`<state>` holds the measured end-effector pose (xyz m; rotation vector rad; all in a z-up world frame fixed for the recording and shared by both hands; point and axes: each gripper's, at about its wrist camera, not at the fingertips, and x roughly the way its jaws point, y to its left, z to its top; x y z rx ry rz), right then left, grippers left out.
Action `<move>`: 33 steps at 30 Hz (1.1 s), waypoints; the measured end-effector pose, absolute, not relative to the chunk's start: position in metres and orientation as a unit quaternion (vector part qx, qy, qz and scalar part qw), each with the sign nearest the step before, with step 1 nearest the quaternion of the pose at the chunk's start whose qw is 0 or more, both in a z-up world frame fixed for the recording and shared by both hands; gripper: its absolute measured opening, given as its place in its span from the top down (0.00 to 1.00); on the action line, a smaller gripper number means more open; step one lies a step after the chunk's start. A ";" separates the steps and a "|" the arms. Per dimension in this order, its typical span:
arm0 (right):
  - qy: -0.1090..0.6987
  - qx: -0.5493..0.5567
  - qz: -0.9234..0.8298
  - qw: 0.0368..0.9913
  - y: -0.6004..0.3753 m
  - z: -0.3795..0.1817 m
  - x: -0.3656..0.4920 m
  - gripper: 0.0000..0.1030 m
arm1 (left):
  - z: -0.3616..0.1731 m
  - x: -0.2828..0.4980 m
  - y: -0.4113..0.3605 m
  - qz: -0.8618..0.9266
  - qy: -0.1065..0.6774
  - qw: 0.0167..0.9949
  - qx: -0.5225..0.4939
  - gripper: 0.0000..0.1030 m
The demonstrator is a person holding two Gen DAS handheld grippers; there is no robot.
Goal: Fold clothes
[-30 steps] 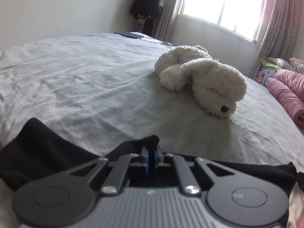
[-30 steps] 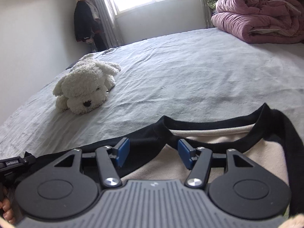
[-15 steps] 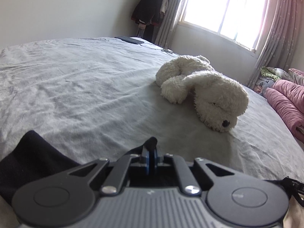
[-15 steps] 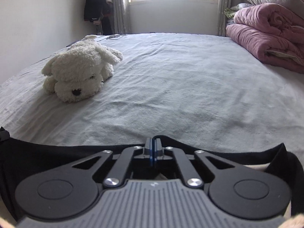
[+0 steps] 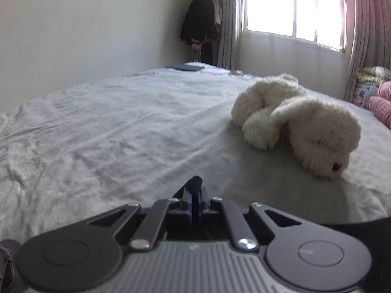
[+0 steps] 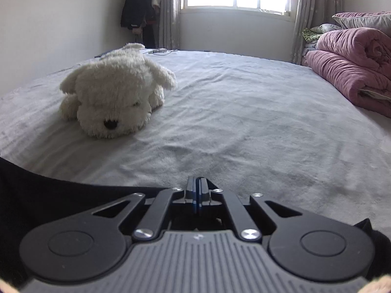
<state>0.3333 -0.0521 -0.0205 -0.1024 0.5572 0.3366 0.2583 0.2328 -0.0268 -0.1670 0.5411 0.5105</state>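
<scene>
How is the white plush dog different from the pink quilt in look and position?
The white plush dog is fluffy and cream-white; the pink quilt is smoother and dusty pink. The dog lies alone toward the left of the bed; the quilt is folded and stacked at the right edge. Both rest on the grey bed sheet.

Honestly nothing readable here in either wrist view. There's just a tiny pale mark stamped on the ribbed grey housing behind each set of tongs, way too small to make out as a logo or letters.
</scene>
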 end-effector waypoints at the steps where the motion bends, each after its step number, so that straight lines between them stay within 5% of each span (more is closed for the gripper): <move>1: 0.277 -0.054 0.163 0.945 -0.051 -0.023 0.334 0.98 | -0.033 0.262 0.234 0.248 0.275 0.925 -0.080 0.95; 7: 0.278 -0.052 0.161 0.946 -0.053 -0.018 0.329 0.96 | -0.030 0.260 0.231 0.247 0.275 0.926 -0.072 0.88; 12: 0.277 -0.046 0.163 0.946 -0.056 -0.005 0.317 0.49 | -0.007 0.250 0.235 0.236 0.266 0.929 -0.105 0.66; 20: 0.288 -0.029 0.162 0.943 -0.065 0.001 0.301 0.49 | 0.019 0.240 0.202 0.063 0.276 0.953 -0.110 0.65; 27: 0.301 -0.019 0.146 0.942 -0.084 0.000 0.294 0.49 | -0.017 0.257 0.145 -0.119 0.302 0.943 -0.078 0.65; 29: 0.305 -0.017 0.133 0.943 -0.096 0.001 0.295 0.49 | -0.025 0.261 0.141 -0.099 0.320 0.941 -0.045 0.76; 33: 0.301 0.006 0.110 0.947 -0.130 0.012 0.286 0.49 | -0.026 0.265 0.153 -0.011 0.322 0.946 -0.019 0.77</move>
